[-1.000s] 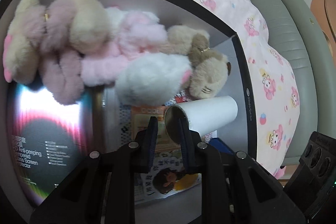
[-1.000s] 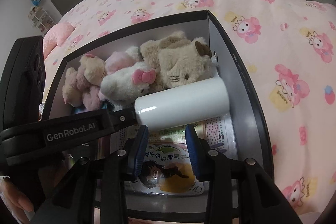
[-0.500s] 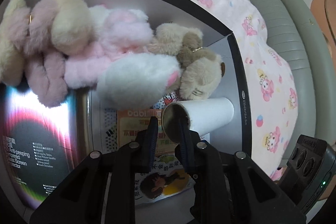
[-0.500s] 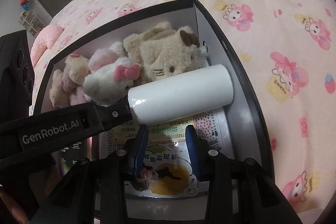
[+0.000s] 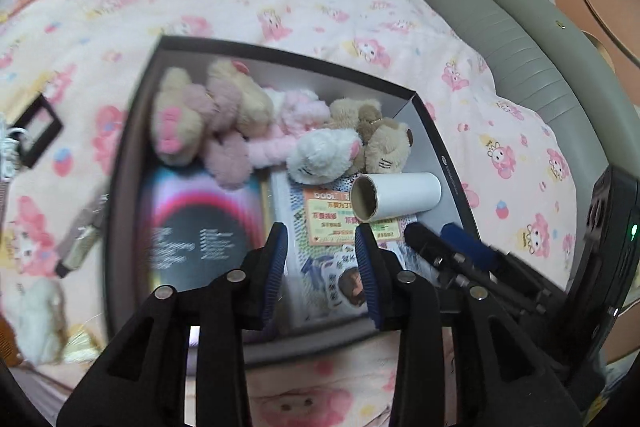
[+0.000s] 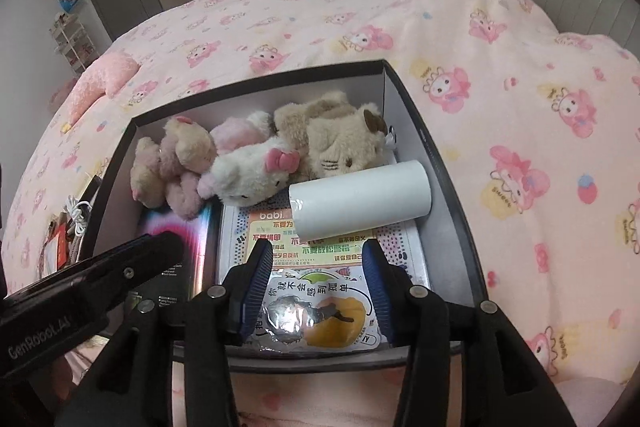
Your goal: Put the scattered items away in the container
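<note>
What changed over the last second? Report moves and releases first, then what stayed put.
The left hand-held gripper let go of the white roll, opened and pulled back out of the black box. The roll now lies inside on the printed packets, beside the plush toys. The right hand-held gripper stayed open and empty; toys and packets did not move.

Box on the bedspread, seen past both claws

The box (image 6: pixel 436 163) sits on the bedspread (image 6: pixel 500 75), ahead of the right gripper (image 6: pixel 318 263) and the left gripper (image 5: pixel 322 247). Inside, the plush toys (image 6: pixel 256 163) crowd the far wall; the paper roll (image 6: pixel 360 199) lies just ahead of the right claw, near the right wall, on the printed packets (image 6: pixel 320 291). Left of the packets lies a flat package (image 5: pixel 196 227). Outside the box, left of the left claw, lie a small frame (image 5: pixel 38 131) and another plush (image 5: pixel 34 319).
</note>
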`<state>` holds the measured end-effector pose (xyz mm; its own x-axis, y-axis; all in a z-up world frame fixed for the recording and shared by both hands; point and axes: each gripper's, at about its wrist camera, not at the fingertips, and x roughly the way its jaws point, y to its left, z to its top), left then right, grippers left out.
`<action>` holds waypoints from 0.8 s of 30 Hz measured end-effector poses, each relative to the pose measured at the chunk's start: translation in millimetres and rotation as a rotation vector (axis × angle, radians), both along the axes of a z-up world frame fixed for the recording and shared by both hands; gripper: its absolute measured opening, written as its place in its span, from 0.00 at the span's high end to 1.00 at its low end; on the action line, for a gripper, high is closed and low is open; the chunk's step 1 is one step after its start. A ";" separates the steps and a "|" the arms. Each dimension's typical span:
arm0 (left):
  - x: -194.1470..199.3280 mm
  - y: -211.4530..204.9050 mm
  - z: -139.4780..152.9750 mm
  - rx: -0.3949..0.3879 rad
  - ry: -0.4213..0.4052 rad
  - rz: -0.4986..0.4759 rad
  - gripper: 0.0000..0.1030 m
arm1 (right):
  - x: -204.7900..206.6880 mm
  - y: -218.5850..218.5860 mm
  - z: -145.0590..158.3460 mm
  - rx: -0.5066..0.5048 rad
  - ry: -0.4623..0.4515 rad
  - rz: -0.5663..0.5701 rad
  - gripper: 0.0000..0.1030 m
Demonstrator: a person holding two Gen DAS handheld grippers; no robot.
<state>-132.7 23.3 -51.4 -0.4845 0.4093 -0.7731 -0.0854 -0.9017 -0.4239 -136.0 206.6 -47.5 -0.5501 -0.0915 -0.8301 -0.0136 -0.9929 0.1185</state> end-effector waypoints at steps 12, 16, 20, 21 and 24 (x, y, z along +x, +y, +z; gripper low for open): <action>66.3 -38.2 29.5 -0.117 0.054 0.010 0.63 | 58.9 -60.9 25.9 0.006 0.081 0.071 0.54; 88.5 -66.4 30.6 -0.131 0.043 0.038 0.64 | 75.5 -87.7 26.6 -0.001 0.087 0.136 0.54; 107.0 -104.9 23.0 -0.124 -0.002 0.087 0.64 | 86.9 -126.1 26.7 0.002 0.089 0.260 0.57; 111.8 -115.2 20.7 -0.120 -0.011 0.101 0.64 | 88.0 -137.0 25.1 0.000 0.081 0.294 0.58; 125.0 -149.2 13.2 -0.123 -0.039 0.164 0.64 | 90.2 -170.8 17.1 -0.029 0.047 0.398 0.58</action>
<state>-7.7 -125.9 -38.2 -0.5057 0.2288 -0.8318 0.0814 -0.9472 -0.3100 -45.8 35.8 -30.4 -0.5044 -0.3285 -0.7985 0.3777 -0.9156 0.1382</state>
